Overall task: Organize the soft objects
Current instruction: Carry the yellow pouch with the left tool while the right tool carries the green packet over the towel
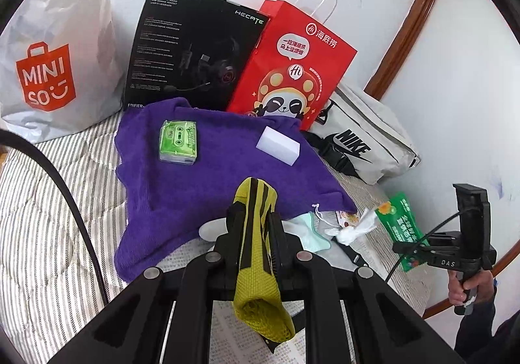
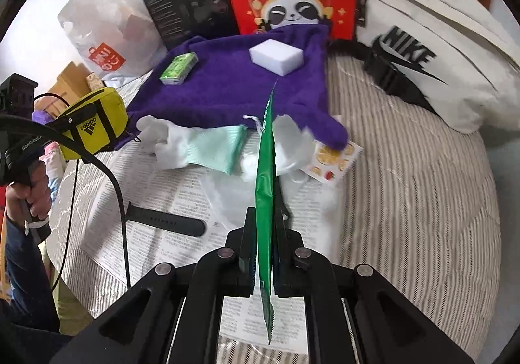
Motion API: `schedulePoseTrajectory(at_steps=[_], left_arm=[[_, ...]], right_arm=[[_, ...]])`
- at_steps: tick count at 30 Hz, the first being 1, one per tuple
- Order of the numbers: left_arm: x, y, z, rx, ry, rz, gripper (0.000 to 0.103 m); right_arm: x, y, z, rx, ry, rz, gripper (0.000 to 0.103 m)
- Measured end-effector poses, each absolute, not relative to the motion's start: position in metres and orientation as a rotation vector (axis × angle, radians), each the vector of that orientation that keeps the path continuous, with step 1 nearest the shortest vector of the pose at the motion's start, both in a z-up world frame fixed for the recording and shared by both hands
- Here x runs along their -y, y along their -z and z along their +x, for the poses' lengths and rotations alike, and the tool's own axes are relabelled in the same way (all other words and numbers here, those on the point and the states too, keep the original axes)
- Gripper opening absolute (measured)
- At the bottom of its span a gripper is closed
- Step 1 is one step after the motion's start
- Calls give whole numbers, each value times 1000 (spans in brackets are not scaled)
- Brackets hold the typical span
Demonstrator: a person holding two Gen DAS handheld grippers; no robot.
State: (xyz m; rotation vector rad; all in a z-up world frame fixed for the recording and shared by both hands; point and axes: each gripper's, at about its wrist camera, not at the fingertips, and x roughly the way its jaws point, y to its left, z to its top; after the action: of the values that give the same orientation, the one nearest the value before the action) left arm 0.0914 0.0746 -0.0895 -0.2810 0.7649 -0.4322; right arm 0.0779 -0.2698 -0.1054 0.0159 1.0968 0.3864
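My left gripper (image 1: 255,217) is shut on a yellow-and-black sock (image 1: 256,266), held over the near edge of a purple towel (image 1: 201,175). In the right wrist view that sock (image 2: 94,126) shows an Adidas logo at the left. My right gripper (image 2: 265,217) is shut on a green packet (image 2: 266,168), seen edge-on above a mint-and-white sock (image 2: 214,149). The packet (image 1: 399,227) hangs at the right of the left wrist view. A green cassette box (image 2: 178,68) and a white sponge block (image 2: 276,56) lie on the towel (image 2: 234,84).
A Miniso bag (image 1: 48,71), a black headset box (image 1: 195,48), a red paper bag (image 1: 292,64) and a white Nike bag (image 1: 367,139) stand along the wall. A black watch strap (image 2: 165,222), a fruit sticker card (image 2: 334,159) and newspaper (image 2: 182,188) lie on striped bedding (image 2: 406,201).
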Motion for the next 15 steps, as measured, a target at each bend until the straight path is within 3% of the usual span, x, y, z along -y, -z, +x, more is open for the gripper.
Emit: schedulePoseTrajectory(at_steps=[15], left_arm=[[-71, 92, 99, -769, 446, -277, 13]], right_arm=[[284, 65, 66, -1007, -382, 35, 8]])
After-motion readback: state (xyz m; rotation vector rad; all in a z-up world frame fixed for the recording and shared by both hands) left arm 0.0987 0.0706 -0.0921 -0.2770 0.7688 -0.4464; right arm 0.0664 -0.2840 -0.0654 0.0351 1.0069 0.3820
